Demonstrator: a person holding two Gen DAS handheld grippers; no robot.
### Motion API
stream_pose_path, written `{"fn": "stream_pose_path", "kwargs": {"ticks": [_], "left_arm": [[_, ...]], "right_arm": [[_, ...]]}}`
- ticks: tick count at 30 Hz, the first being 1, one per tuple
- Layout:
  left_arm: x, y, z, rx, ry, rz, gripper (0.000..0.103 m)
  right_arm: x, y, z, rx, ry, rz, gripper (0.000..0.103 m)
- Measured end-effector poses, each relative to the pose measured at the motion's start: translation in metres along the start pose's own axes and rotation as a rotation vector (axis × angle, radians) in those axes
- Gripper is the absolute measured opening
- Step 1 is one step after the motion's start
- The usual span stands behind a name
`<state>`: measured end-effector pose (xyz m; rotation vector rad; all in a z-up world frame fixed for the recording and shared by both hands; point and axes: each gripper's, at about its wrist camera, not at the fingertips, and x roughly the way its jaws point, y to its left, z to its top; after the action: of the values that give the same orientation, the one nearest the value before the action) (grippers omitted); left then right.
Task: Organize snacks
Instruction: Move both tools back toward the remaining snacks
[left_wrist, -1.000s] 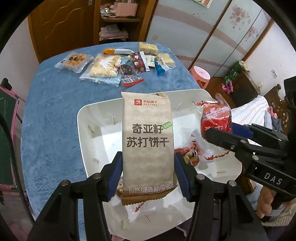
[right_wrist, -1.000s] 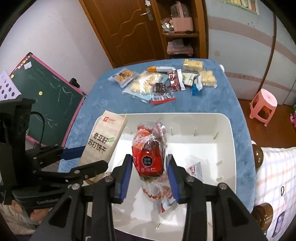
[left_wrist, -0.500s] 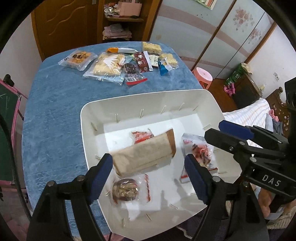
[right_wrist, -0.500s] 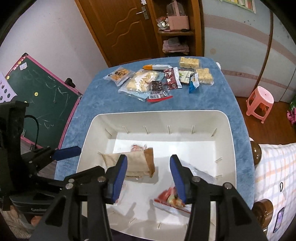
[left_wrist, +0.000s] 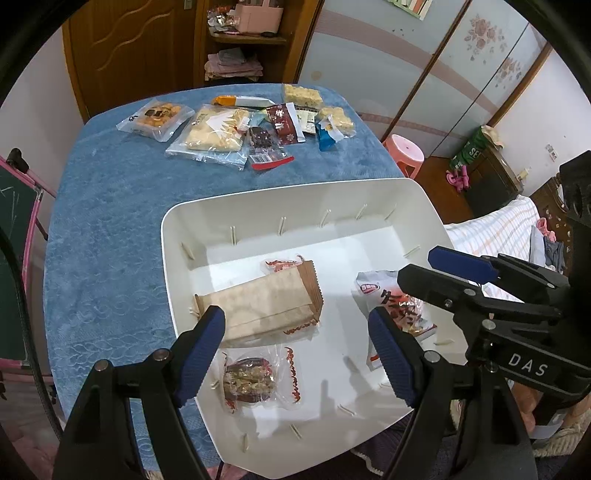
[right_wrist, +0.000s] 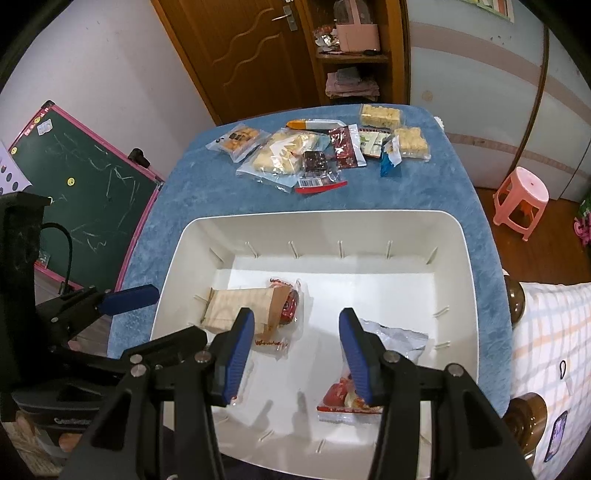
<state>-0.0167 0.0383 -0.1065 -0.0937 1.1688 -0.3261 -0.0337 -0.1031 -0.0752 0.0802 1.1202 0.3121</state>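
1. left wrist view: the left gripper (left_wrist: 295, 343) hangs over the white bin (left_wrist: 173, 236) with its blue pads spread wide and nothing between them.
2. just past the left pad lies the brown cracker pack (left_wrist: 264, 306), flat on the bin floor and tilted a little. a red-print wrapper (left_wrist: 282, 264) peeks out from under its far edge.
3. in front of the cracker pack, near the bin's close wall, sits a clear-wrapped nut snack (left_wrist: 255, 382), lying flat and touching no pad.
4. over by the right pad there's a red-and-white snack bag (left_wrist: 391, 299), partly hidden behind the right gripper (left_wrist: 439, 271), which reaches in from the right edge of this view.
5. further up the blue tablecloth (left_wrist: 110, 206), a cluster of loose snacks (left_wrist: 243, 125) waits at the far end of the table, well apart from the bin.
6. right wrist view: here the right gripper (right_wrist: 297, 349) is over the bin (right_wrist: 476, 280) too, pads apart at a middling spread, empty, bare bin floor showing between them.
7. the red-and-white snack bag (right_wrist: 349, 402) lies under and just beside the right pad, crumpled, on the floor of the bin. whether that pad touches it, can't tell.
8. the cracker pack (right_wrist: 240, 304) is beyond the left pad, resting partly over a red sweet in clear wrap (right_wrist: 291, 301).
9. the left gripper (right_wrist: 129, 295) pokes in from the left edge, one blue tip over the cloth beside the bin wall.
10. loose snacks (right_wrist: 317, 147) are spread across the far end of the table, and a pink stool (right_wrist: 522, 201) stands on the floor to the right.
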Motion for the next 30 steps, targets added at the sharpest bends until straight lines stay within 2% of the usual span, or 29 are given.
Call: {"fn": "stream_pose_path", "kwargs": {"ticks": [9, 14, 23, 26, 29, 30], "left_arm": [[-0.013, 0.012, 0.009, -0.012, -0.062, 0.033, 0.079], [-0.033, 0.031, 0.026, -0.031, -0.127, 0.082, 0.079], [-0.090, 0.083, 0.071, -0.090, -0.292, 0.202, 0.079], [-0.107, 0.094, 0.090, -0.083, -0.327, 0.226, 0.079], [-0.121, 0.100, 0.114, -0.065, -0.356, 0.278, 0.079], [-0.124, 0.101, 0.120, -0.061, -0.366, 0.287, 0.080]], "right_arm": [[0.003, 0.002, 0.002, -0.003, 0.006, -0.007, 0.049], [-0.003, 0.006, 0.016, -0.029, -0.019, -0.030, 0.049], [-0.035, 0.025, 0.073, -0.099, -0.111, -0.039, 0.048], [-0.045, 0.031, 0.097, -0.108, -0.125, -0.017, 0.049], [-0.053, 0.041, 0.126, -0.149, -0.162, -0.045, 0.049], [-0.054, 0.044, 0.137, -0.159, -0.175, -0.056, 0.053]]}}
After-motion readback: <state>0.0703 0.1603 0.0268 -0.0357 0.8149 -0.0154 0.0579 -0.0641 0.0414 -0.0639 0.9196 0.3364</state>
